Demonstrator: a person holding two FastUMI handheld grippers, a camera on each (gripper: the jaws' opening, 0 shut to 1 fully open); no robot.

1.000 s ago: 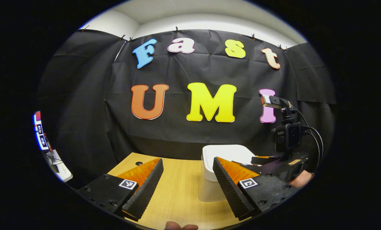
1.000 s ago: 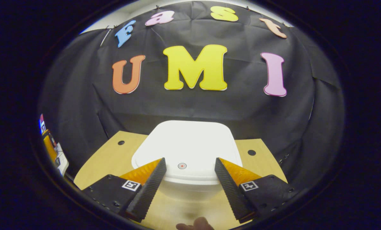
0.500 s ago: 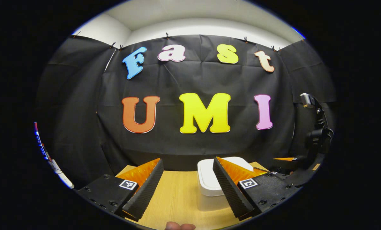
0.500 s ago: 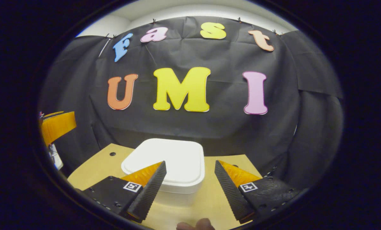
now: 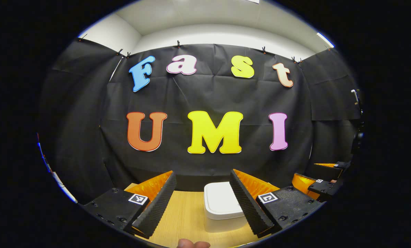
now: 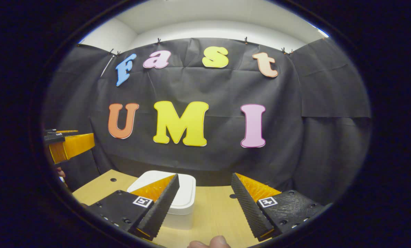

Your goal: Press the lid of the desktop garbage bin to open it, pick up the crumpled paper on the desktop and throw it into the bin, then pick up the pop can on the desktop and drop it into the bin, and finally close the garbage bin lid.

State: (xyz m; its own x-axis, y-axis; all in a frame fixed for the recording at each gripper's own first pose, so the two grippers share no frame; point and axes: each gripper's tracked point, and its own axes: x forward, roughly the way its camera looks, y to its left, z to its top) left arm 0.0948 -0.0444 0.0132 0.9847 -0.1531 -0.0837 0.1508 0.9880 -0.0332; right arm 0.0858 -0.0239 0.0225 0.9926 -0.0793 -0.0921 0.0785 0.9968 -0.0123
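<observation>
Left gripper view: the left gripper point(image 5: 202, 203) hangs released and empty over the table point(image 5: 188, 213), the white bin point(image 5: 222, 206) ahead with its lid down. The right gripper point(image 6: 205, 205) is likewise spread and empty, bin point(image 6: 183, 194) beside its left finger; both look withdrawn, probably because nothing remains to throw away

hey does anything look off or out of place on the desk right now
Nothing stands out. The white bin sits upright on the wooden desk with its lid closed and flat. Both tools, left and right, are open and empty, apart from the bin. No spill or damage is visible.
</observation>
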